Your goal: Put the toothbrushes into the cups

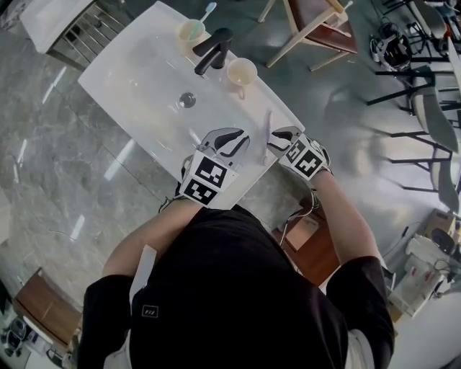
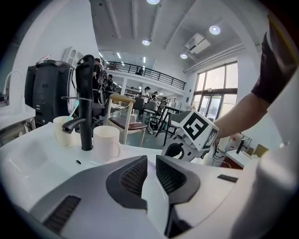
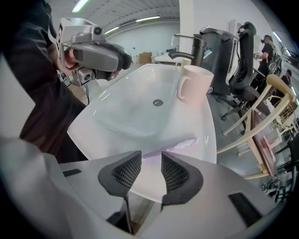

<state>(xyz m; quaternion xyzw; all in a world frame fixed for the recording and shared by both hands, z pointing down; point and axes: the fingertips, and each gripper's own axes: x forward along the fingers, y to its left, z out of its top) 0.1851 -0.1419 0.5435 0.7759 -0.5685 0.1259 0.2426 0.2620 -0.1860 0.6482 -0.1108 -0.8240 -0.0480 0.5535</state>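
Observation:
A pale pink-white toothbrush (image 3: 183, 142) lies flat on the white sink's near rim (image 1: 269, 127). My right gripper (image 3: 151, 166) points steeply down just short of it. Its jaws stand open and nothing is between the pads. An empty cream cup (image 1: 241, 72) stands to the right of the black faucet (image 1: 213, 49). A second cup (image 1: 191, 31) behind the faucet holds a blue toothbrush (image 1: 208, 11). My left gripper (image 2: 151, 168) hovers over the sink's front edge, jaws a little apart and empty, facing the empty cup (image 2: 106, 142).
The white sink basin (image 1: 144, 90) has a drain (image 1: 187, 100) at its middle and sharp corners near both grippers. A wooden chair (image 1: 317, 29) stands beyond the sink on the right. A white rack (image 1: 75, 29) sits at the far left.

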